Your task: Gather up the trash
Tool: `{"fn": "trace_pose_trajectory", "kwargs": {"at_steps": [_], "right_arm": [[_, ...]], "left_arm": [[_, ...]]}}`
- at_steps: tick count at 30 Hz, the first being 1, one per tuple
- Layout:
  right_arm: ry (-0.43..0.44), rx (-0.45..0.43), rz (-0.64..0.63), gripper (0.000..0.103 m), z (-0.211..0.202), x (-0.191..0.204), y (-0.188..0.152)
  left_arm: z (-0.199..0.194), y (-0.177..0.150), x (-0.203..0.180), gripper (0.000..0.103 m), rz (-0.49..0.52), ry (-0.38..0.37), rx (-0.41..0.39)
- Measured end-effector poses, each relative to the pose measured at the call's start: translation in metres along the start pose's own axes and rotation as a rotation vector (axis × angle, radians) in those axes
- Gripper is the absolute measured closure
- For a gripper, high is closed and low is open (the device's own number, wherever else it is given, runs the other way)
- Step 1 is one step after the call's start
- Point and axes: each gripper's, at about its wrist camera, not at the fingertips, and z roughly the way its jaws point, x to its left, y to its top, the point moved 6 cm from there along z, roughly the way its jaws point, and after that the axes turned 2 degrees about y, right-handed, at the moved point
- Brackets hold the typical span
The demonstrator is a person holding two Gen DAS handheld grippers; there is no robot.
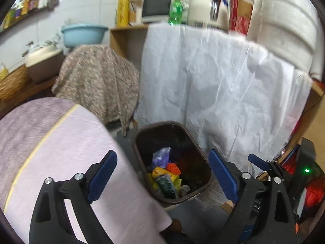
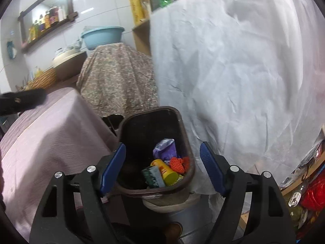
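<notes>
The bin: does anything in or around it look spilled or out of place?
Nothing stands out. The bin is upright, the trash lies inside, and no spill shows around it.

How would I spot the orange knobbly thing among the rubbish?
Find the big white sheet hanging on the right; at its foot stands a dark brown bin. Inside, right of the yellow container and below the purple wrapper, lies the orange knobbly thing, the only bright orange, netted piece.

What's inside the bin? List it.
In the bin: a purple wrapper, orange mesh, a yellow bottle, a green pack. Whatever lies beneath them is covered; the far side is too dark to tell.
</notes>
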Motion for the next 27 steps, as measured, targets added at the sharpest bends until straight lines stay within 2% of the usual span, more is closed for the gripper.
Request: {"fn": "trace_pose_trajectory", "kwargs": {"at_steps": [4, 7, 8, 12, 17, 25, 27], "right_arm": [[0.008, -0.043, -0.055, 0.017, -0.023, 0.029, 0.009], [0.032, -0.093, -0.112, 0.013, -0.047, 0.059, 0.017], [0.045, -0.112, -0.133, 0.008, -0.057, 0.070, 0.020], [0.084, -0.201, -0.197, 0.006, -0.095, 0.112, 0.027], [0.161, -0.211, -0.249, 0.006, -0.121, 0.159, 0.023], [0.263, -0.240, -0.293, 0.006, -0.154, 0.205, 0.000], [0.286, -0.245, -0.291, 0.006, -0.162, 0.210, -0.005]], "left_arm": [[-0.048, -0.005, 0.019, 0.006, -0.026, 0.030, -0.080], [-0.087, -0.015, 0.036, 0.006, -0.024, 0.083, -0.141], [-0.097, -0.018, 0.040, 0.005, -0.028, 0.095, -0.156], [-0.137, -0.039, 0.069, 0.005, -0.095, 0.173, -0.218], [-0.173, -0.063, 0.098, 0.005, -0.174, 0.291, -0.275], [-0.212, -0.097, 0.114, 0.005, -0.175, 0.426, -0.314], [-0.220, -0.104, 0.115, 0.005, -0.174, 0.439, -0.323]]}}
